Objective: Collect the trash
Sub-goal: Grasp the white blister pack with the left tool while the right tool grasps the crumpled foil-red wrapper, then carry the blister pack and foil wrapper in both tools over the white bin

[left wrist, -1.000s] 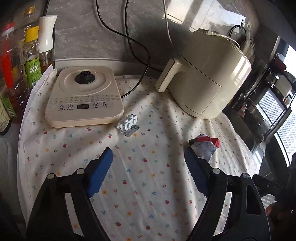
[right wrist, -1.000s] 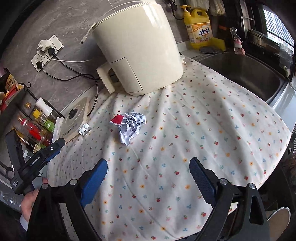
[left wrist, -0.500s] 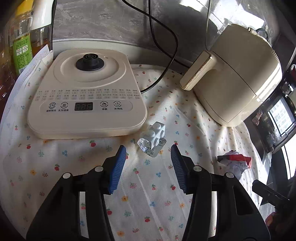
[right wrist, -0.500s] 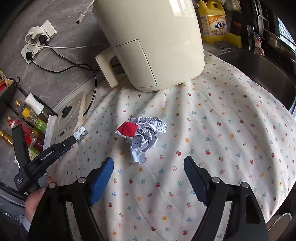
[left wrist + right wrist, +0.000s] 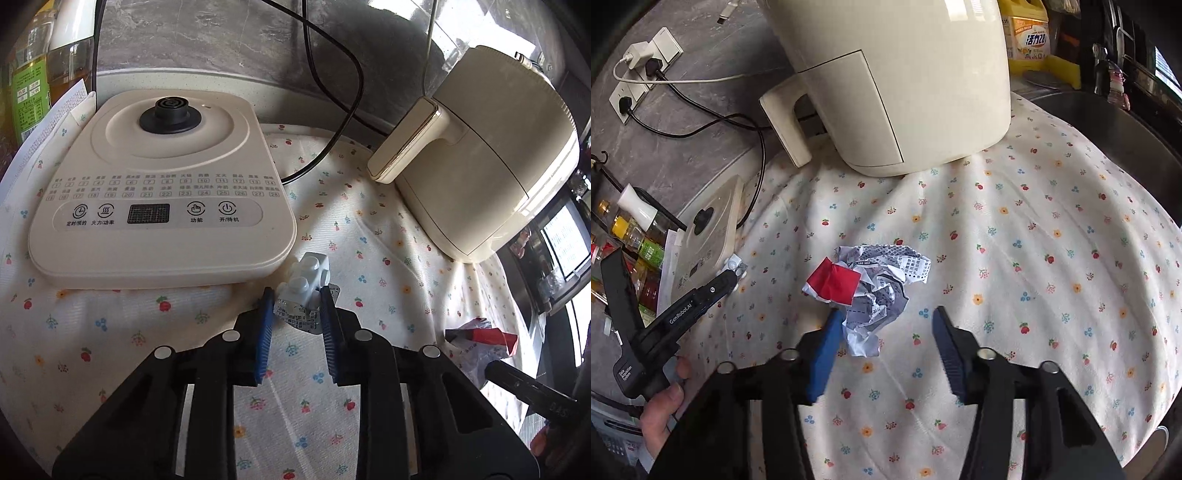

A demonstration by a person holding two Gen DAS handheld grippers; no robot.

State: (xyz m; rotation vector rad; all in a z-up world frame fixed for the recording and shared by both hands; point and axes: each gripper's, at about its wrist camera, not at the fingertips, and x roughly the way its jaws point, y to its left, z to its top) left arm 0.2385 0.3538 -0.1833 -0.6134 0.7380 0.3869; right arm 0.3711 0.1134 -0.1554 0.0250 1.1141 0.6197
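My left gripper [image 5: 733,275] reads "GenRobot.AI" along its side, the cooker base [image 5: 162,192] beside it shows "功能" and numbers 1–28, and the yellow bottle [image 5: 1028,38] says "活力28".

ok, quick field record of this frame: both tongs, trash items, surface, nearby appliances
left tongs: nearly closed around blister pack, pads at both its sides
right tongs: open, straddling near end of crumpled wrapper, not gripping
surface: floral cloth
appliances: control base just behind blister pack; air fryer behind the wrapper
trash collected: none yet, both pieces on the cloth
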